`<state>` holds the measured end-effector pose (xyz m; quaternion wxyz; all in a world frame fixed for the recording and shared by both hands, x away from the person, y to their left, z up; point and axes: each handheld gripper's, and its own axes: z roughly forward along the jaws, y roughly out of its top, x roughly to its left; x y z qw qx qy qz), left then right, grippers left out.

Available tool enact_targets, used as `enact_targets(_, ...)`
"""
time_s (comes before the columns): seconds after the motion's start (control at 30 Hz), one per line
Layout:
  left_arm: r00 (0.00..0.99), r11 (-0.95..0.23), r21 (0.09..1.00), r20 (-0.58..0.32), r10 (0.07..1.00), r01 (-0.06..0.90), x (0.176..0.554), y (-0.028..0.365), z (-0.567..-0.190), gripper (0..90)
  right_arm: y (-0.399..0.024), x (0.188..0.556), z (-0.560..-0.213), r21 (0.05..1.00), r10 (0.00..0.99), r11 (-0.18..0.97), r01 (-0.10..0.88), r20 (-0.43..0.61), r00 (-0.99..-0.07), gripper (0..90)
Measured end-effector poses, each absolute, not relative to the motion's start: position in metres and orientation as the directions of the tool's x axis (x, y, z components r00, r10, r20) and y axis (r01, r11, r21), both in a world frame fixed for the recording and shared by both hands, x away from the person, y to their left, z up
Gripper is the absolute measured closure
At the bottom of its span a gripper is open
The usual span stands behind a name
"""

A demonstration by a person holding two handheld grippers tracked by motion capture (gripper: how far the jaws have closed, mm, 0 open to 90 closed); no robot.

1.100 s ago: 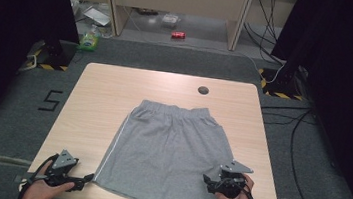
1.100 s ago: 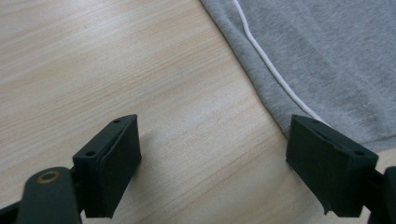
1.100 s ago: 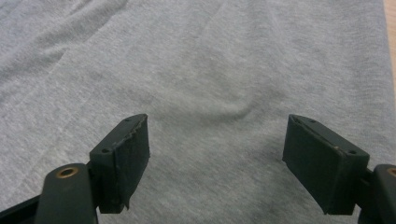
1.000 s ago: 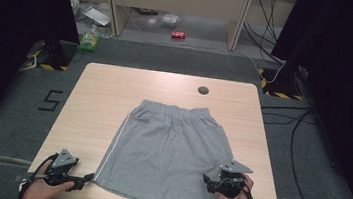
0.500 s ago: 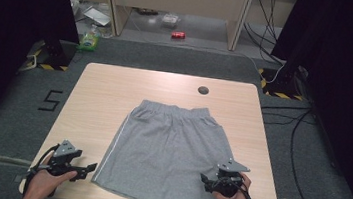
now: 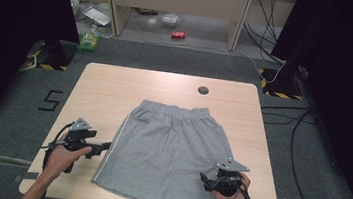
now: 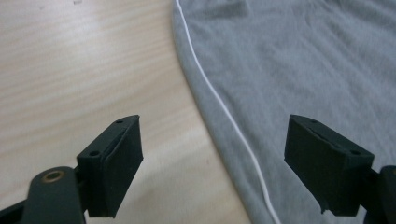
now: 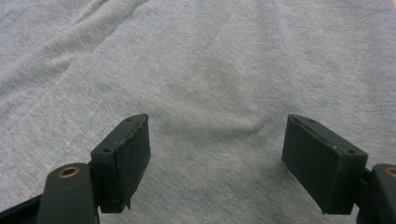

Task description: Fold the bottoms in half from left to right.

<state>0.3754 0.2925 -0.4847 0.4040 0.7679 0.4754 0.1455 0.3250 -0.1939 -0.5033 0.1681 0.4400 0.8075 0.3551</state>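
Grey shorts [image 6: 171,149] lie flat in the middle of the wooden table [image 6: 110,87], waistband toward the far side, a thin white stripe down the left seam [image 7: 224,107]. My left gripper [image 6: 101,146] is open at the shorts' left edge, its jaws straddling the striped seam [image 7: 212,163]. My right gripper [image 6: 205,178] is open over the lower right part of the shorts, with grey fabric [image 8: 215,84] under and between its jaws. Neither gripper holds anything.
A small dark round grommet [image 6: 203,90] sits in the table near its far edge. Beyond the table are a red can [image 6: 178,35] and a green bottle [image 6: 89,39] on the floor. Cables [image 6: 288,117] run along the floor at the right.
My left gripper has moved up and right, from the table's near left corner to the shorts' left seam. The right gripper has shifted slightly inward over the fabric.
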Motion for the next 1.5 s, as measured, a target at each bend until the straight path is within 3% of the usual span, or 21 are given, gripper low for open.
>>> enact_targets(0.37, 0.469, -0.157, 0.749, -0.225, 0.854, 0.644, 0.408, 0.286, -0.485, 22.5, -0.194, 0.327, -0.505, 0.723, 0.832, 0.351, 0.595, 0.050, -0.553, 24.4)
enact_targets(1.03, 0.448, -0.155, 0.735, -0.219, 0.867, 0.660, 0.477, 0.251, -0.479, 34.8, -0.193, 0.328, -0.505, 0.728, 0.828, 0.353, 0.588, 0.050, -0.559, 24.9)
enact_targets(1.5, 0.438, -0.176, 0.706, -0.208, 0.874, 0.686, 0.523, 0.223, -0.473, 50.9, -0.192, 0.330, -0.506, 0.729, 0.824, 0.358, 0.583, 0.048, -0.565, 25.2)
